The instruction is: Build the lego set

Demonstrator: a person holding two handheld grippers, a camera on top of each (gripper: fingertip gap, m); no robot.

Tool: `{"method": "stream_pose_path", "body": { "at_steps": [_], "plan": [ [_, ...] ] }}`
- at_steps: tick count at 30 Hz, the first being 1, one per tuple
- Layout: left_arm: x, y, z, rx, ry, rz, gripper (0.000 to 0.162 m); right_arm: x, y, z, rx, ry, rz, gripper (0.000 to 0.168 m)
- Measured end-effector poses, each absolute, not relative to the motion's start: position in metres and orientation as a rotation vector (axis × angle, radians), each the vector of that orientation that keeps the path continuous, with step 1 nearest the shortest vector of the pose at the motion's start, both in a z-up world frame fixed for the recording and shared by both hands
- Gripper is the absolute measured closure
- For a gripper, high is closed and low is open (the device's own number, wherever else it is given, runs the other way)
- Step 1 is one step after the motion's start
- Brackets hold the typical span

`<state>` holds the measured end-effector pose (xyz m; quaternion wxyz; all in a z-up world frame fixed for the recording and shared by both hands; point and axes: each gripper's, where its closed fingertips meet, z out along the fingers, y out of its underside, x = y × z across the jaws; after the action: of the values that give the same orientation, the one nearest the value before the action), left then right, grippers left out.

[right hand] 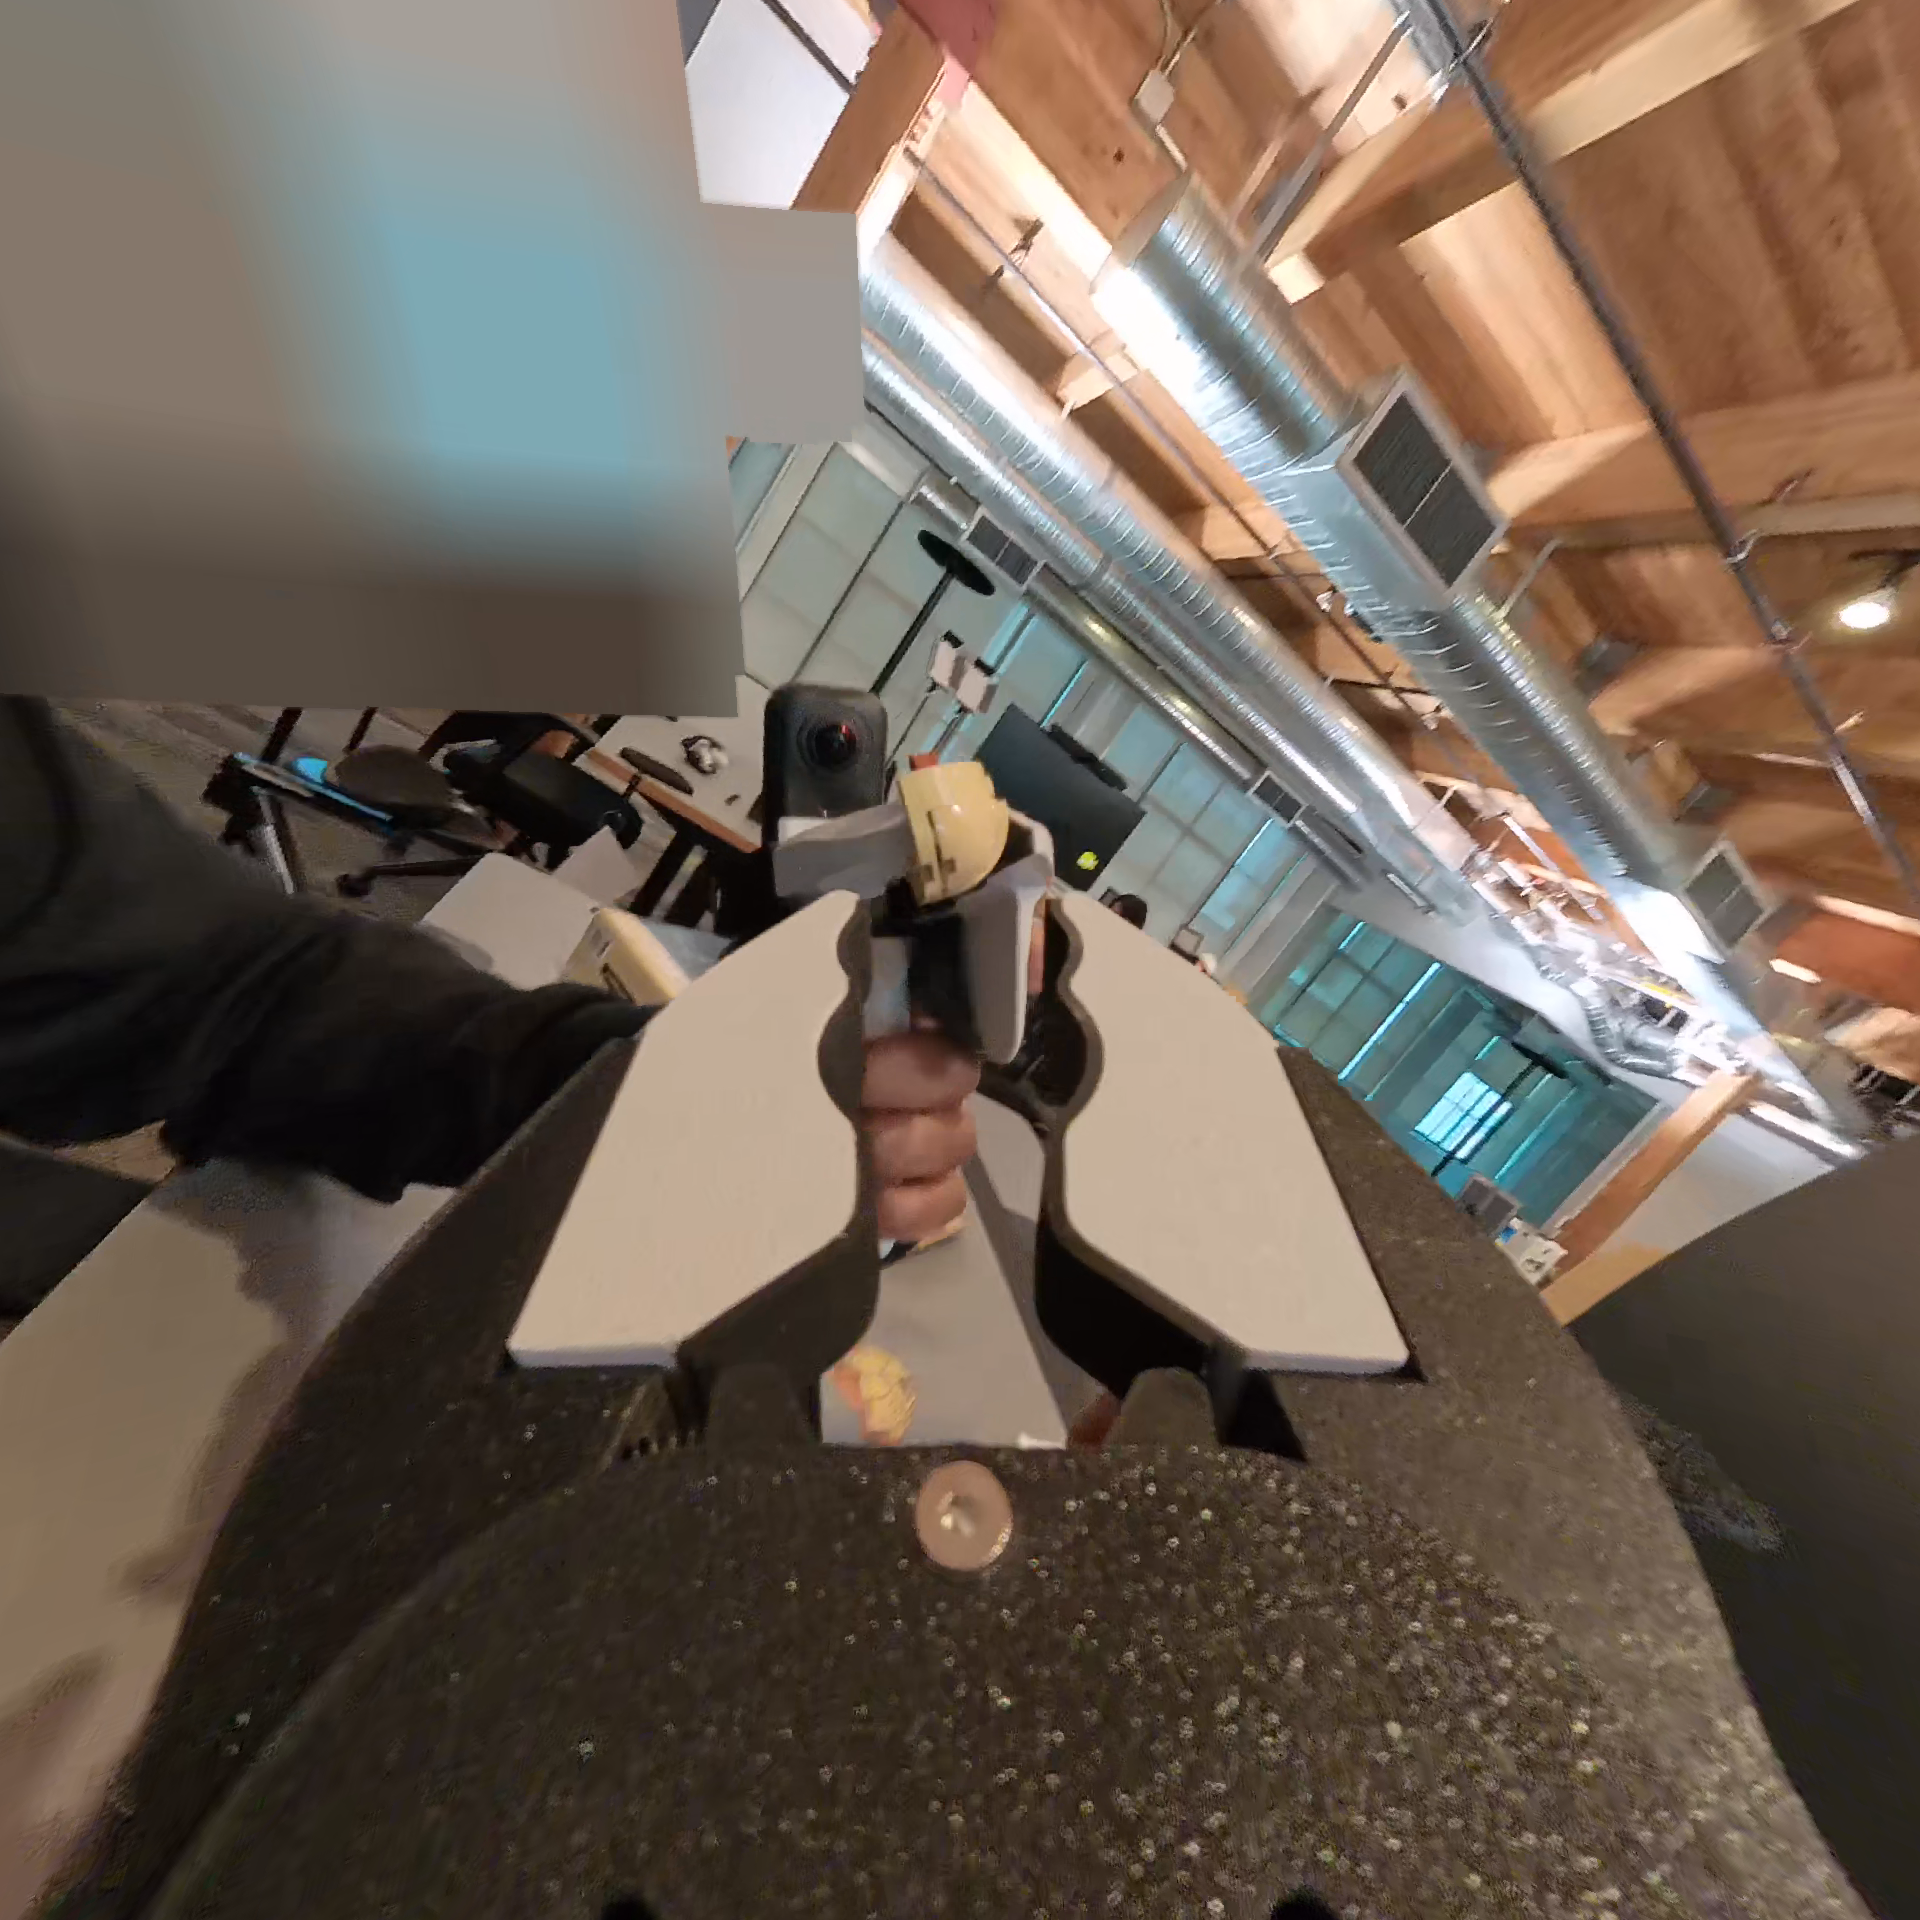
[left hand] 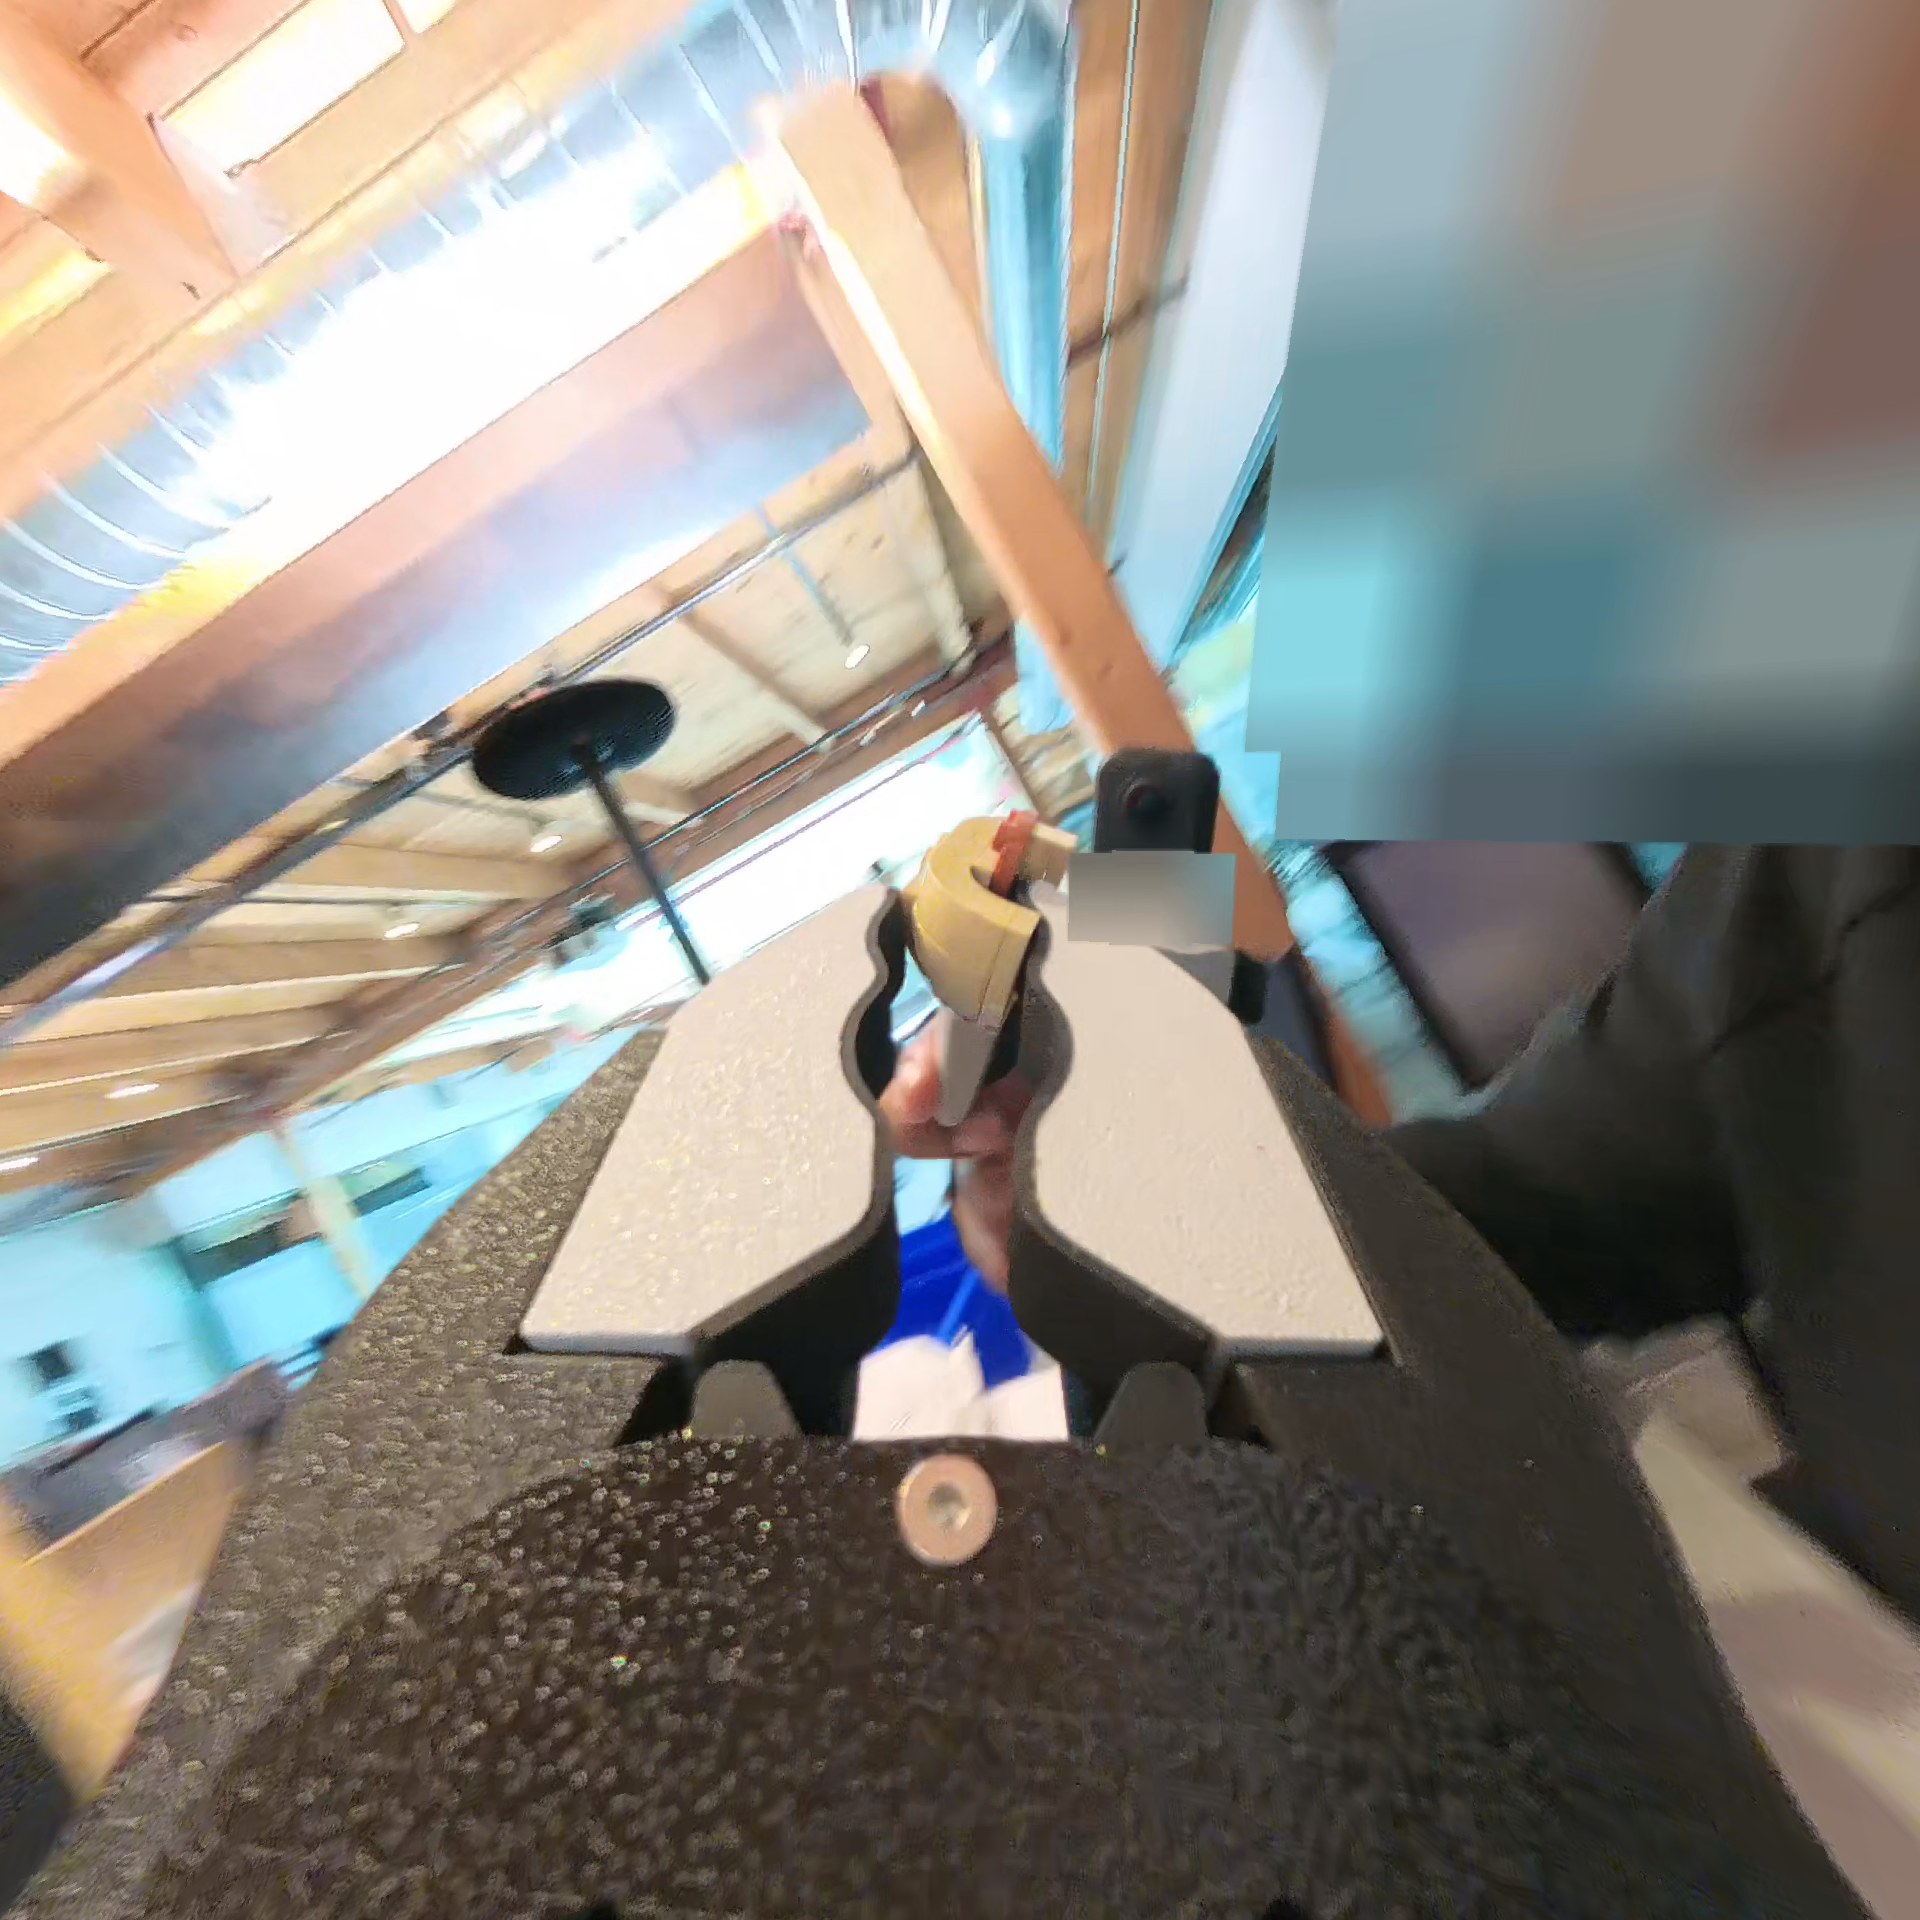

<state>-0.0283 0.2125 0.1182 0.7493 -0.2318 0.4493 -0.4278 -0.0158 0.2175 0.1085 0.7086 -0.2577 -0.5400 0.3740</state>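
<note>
Both grippers are raised and face each other, with the ceiling behind them. My left gripper (left hand: 966,925) is shut on a small tan lego assembly (left hand: 971,914) with a reddish-brown piece on top, held at the fingertips. The right wrist view shows the same assembly (right hand: 951,831) between the left gripper's grey fingers (right hand: 831,844), just beyond my right gripper (right hand: 956,914). The right jaws stand apart and clamp nothing I can see. One right finger (left hand: 961,1060) shows edge-on below the assembly. A hand (right hand: 914,1122) holds the left gripper's handle.
A person's dark sleeve (right hand: 260,987) reaches in from the left. Wooden ceiling beams and a silver duct (right hand: 1195,499) are overhead. Office chairs (right hand: 416,800) and desks stand behind, and part of a grey table (right hand: 135,1351) lies below. A black disc lamp on a pole (left hand: 577,738) stands behind. Both grippers' tips are close together, under 4 cm apart.
</note>
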Motion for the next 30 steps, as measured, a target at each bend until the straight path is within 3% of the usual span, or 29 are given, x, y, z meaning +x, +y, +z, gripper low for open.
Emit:
{"method": "stream_pose_path", "body": {
  "at_steps": [11, 30],
  "plan": [
    [-0.027, 0.190, 0.154, -0.325, 0.933, -1.225, 0.143, -0.027, 0.183, 0.153, -0.497, -1.133, 0.705, 0.147],
    [-0.014, 0.180, 0.152, -0.323, 1.004, -1.288, 0.143, -0.022, 0.174, 0.157, -0.483, -1.105, 0.584, 0.153]
  ]
}}
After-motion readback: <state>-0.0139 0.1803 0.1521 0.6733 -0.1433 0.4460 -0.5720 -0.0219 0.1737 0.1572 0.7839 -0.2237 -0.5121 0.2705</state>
